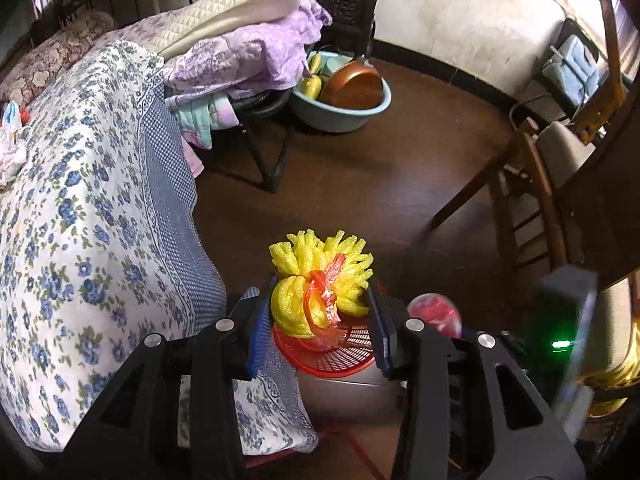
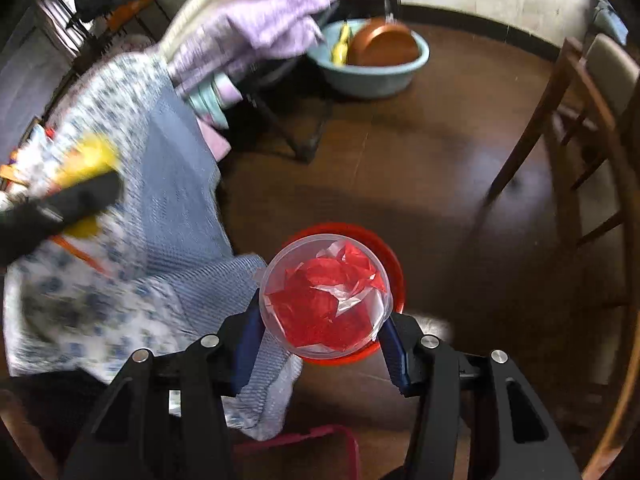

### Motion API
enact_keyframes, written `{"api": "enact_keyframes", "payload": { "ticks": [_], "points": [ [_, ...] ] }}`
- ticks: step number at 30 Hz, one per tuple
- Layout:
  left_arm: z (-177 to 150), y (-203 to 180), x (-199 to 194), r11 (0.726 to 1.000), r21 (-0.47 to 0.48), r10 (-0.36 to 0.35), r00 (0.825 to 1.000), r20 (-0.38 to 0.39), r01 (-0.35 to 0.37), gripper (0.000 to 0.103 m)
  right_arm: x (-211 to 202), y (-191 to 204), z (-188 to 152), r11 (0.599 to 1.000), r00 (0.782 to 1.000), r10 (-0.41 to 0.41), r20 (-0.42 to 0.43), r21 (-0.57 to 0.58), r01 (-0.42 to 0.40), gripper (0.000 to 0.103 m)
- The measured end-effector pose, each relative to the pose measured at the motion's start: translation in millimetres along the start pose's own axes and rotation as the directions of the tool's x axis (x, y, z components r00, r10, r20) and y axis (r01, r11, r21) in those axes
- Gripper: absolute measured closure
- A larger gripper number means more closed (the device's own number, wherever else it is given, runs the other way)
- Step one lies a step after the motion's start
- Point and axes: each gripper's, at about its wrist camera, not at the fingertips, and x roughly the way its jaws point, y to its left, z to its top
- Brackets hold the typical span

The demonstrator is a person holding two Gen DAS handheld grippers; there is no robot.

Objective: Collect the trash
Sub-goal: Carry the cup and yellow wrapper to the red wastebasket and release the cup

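My left gripper (image 1: 320, 300) is shut on a bundle of yellow foam netting (image 1: 320, 264) wound with a red plastic strip. It hangs just above a red mesh basket (image 1: 344, 356) on the floor. My right gripper (image 2: 324, 312) is shut on a clear plastic cup (image 2: 324, 296) stuffed with crumpled red and clear film. The cup hovers over the same red basket (image 2: 394, 264). In the left wrist view the cup (image 1: 434, 314) shows blurred to the right. In the right wrist view the yellow netting (image 2: 90, 160) shows blurred at the left.
A bed with a blue floral cover (image 1: 80, 200) fills the left side, with small crumpled scraps (image 1: 12, 140) on it. A light blue basin (image 1: 340, 108) with a brown pan sits on the dark floor. A wooden chair (image 1: 532, 184) stands at the right.
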Motion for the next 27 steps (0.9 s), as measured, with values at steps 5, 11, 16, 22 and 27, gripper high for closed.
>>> {"api": "enact_keyframes", "payload": {
  "ticks": [5, 11, 16, 22, 27],
  "points": [
    [-1, 1, 11, 1.000, 0.002, 0.013, 1.000, -0.021, -0.013, 0.061, 30, 2, -2, 1.000, 0.999, -0.007, -0.047, 0.002, 0.007, 0.051],
    [-2, 0, 16, 1.000, 0.009, 0.024, 0.999, -0.030, -0.024, 0.061, 51, 1, 6, 1.000, 0.998, -0.020, -0.056, 0.002, 0.020, 0.051],
    [-3, 5, 23, 0.999, -0.010, 0.031, 0.998, -0.055, -0.032, 0.061, 65, -2, 6, 1.000, 0.997, -0.028, -0.077, -0.003, 0.028, 0.050],
    [-4, 7, 35, 1.000, -0.022, 0.019, 0.995, -0.098, -0.021, 0.061, 79, -4, 6, 0.999, 0.993, -0.049, -0.105, 0.001, 0.050, 0.040],
    [-6, 6, 52, 0.999, -0.031, -0.013, 0.987, -0.161, 0.008, 0.061, 75, -19, -1, 0.998, 0.988, -0.059, -0.141, 0.022, 0.062, 0.040]
  ]
}}
